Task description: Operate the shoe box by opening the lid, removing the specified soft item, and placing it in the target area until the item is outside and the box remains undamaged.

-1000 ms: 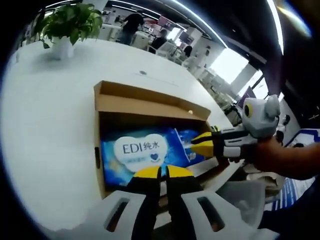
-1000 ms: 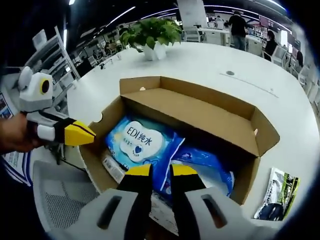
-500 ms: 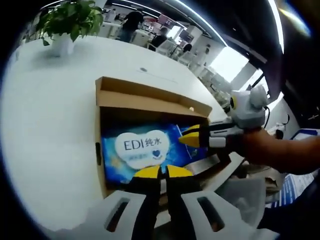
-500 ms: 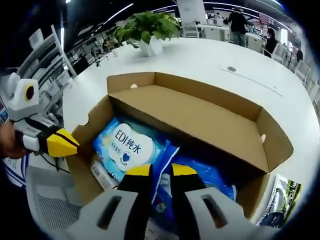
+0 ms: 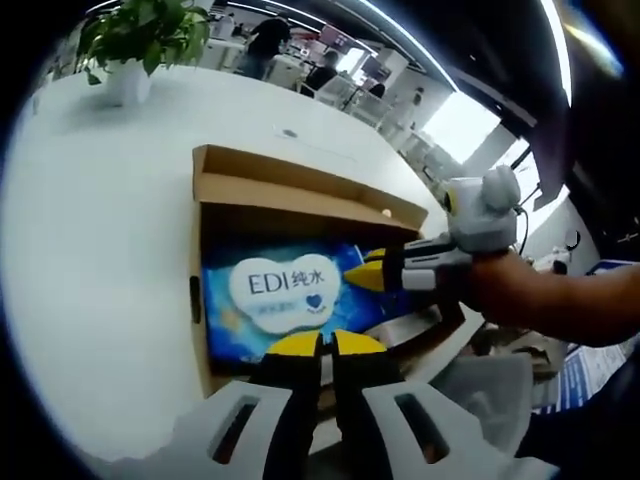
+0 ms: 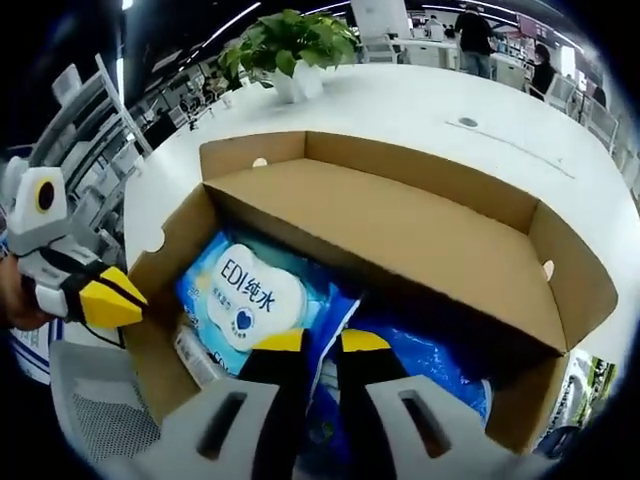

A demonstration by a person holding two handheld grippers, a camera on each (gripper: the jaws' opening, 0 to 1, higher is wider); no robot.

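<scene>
The brown cardboard shoe box stands open on the white table, its lid folded back. Inside lies a soft blue wipes pack with a white "EDI" label, and a second blue pack lies beside it. My right gripper reaches in over the pack, its jaws a narrow gap apart with a fold of the blue wrapper showing between them. My left gripper hovers at the box's near end wall, jaws together and holding nothing.
A potted plant stands on the far part of the table. A grey mesh chair sits just off the table edge by the box. People and desks fill the background.
My right gripper has moved further into the box and over the labelled pack, and its camera is closer to the box. My left gripper has stayed almost still.
</scene>
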